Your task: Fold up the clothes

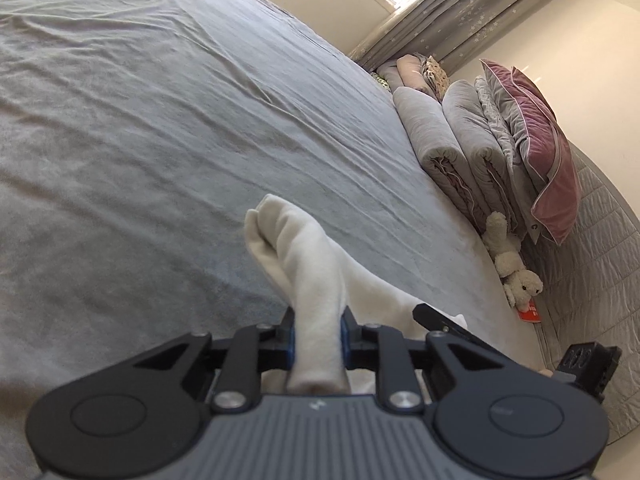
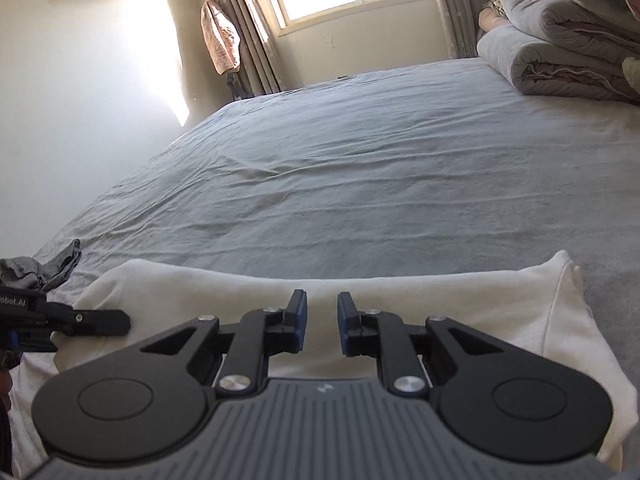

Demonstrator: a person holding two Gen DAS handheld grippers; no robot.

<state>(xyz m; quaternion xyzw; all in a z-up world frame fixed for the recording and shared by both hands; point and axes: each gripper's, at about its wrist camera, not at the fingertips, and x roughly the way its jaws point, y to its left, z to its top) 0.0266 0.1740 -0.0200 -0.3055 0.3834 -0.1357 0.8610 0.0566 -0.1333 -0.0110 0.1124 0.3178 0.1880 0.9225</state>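
Left wrist view, gripper: a bunched ridge of the cream garment (image 1: 304, 264) is being clamped between the blue pads of the left gripper (image 1: 317, 334), its jaws narrowed onto the cloth.

Left wrist view, garment: the gathered cloth is being carried up off the grey bed sheet (image 1: 160, 120), the rest trailing toward the right gripper, whose black finger is seen just beside it.

Right wrist view, gripper: the right gripper (image 2: 322, 322) is being held with its jaws narrowly apart and nothing between the pads; it is being kept just above the garment (image 2: 480, 312).

Right wrist view, garment: the cream cloth is lying across the near edge of the bed as a long band, its far edge rounded as if already doubled over once. The left gripper (image 2: 92, 322) is being seen at the garment's left end.

Work judged done: one lengthwise fold is probably being finished, though this cannot be told for certain.

Work judged left: the band is not yet being brought into a compact stack; further folds across it appear to be needed.

Other clothing: a crumpled grey item (image 2: 48, 270) is lying near the left corner, apparently unfolded.

Far end: folded quilts (image 2: 560, 52) and a pink pillow (image 1: 536, 152) are being kept well apart from the work.
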